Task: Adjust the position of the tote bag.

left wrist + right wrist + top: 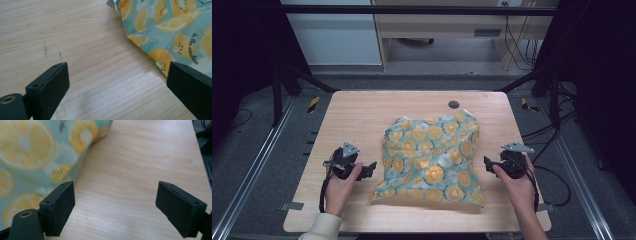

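A pale wooden bench with rounded corners carries everything here, and a small dark round hole sits near its far edge. Lying roughly at the middle of the bench, a little toward the person's right, is a teal cloth printed with orange citrus slices. It lies rumpled rather than flat, with a loose fold along its far edge and its near left corner drawn out to a point. It may be a bag or a cover rather than plain cloth; the high view is too coarse to settle that.

The person's forearms come in from the near edge, one on each side of the cloth. The left hand-held gripper rests low over the bench just beside the cloth's left edge, pointing toward it. In the left gripper view its jaws stand wide apart with bare wood between them, and the cloth's printed edge lies ahead and to one side, reaching close to one jaw; nothing is grasped.

The right hand-held gripper sits just beside the cloth's right edge, also pointing inward. In the right gripper view its jaws are likewise spread wide over bare wood, released, with the cloth blurred beside one jaw and not pinched.
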The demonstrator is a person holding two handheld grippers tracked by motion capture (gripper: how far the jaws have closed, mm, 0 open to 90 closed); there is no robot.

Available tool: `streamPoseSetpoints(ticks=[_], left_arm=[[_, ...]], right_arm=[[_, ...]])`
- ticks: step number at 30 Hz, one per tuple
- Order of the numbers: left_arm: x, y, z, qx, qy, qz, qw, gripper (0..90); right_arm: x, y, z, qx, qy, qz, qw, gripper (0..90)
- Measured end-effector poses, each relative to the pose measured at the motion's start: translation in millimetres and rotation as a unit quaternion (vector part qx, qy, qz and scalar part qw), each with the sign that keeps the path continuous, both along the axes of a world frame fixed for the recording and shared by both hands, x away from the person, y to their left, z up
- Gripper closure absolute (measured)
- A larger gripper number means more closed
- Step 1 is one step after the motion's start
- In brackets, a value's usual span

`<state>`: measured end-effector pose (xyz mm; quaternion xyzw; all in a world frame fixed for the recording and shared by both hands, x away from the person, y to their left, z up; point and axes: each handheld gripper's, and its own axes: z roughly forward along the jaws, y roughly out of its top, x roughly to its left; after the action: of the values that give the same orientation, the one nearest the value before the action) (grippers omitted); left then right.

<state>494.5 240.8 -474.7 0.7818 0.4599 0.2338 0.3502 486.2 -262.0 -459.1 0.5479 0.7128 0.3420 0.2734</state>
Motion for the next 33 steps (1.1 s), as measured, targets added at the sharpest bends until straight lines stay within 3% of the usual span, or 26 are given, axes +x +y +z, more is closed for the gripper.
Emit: streamPoseSetpoints(ticks=[3,5,7,13,21,24,33], left_arm=[[-0.6,-2.7,1.1,0.001,-0.005,-0.003,1.0,4.5],[-0.8,-2.6,1.4,0.003,-0.003,-0.005,1.0,4.5],[-0.8,-3.3,0.9,0.004,-0.005,-0.006,1.0,4.5],[-0.1,-5.1,1.4,0.004,-0.005,-0.009,0.9999,4.6],[-0.6,-7.4,0.8,0.005,-0.002,-0.014,0.9999,4.7],[-0.7,-8.9,0.7,0.005,-0.002,-0.016,0.9999,4.7],[-1.2,-10.0,0.6,0.005,-0.001,-0.019,0.9998,4.8]], right_arm=[[10.5,6.6,19.5,-0.007,-0.009,0.012,0.9999,14.0],[14.7,8.6,24.2,-0.008,-0.01,0.015,0.9998,13.5],[30.1,16.5,38.1,0.001,-0.006,0.027,0.9996,11.4],[58.8,36.8,54.0,0.015,0.002,0.042,0.999,10.1],[96.4,57.9,48.6,0.014,0.022,0.042,0.9988,10.0],[114.9,59.2,43.8,0.014,0.031,0.026,0.9991,10.5],[131.0,55.7,26.6,0.015,0.061,0.006,0.998,11.2]])
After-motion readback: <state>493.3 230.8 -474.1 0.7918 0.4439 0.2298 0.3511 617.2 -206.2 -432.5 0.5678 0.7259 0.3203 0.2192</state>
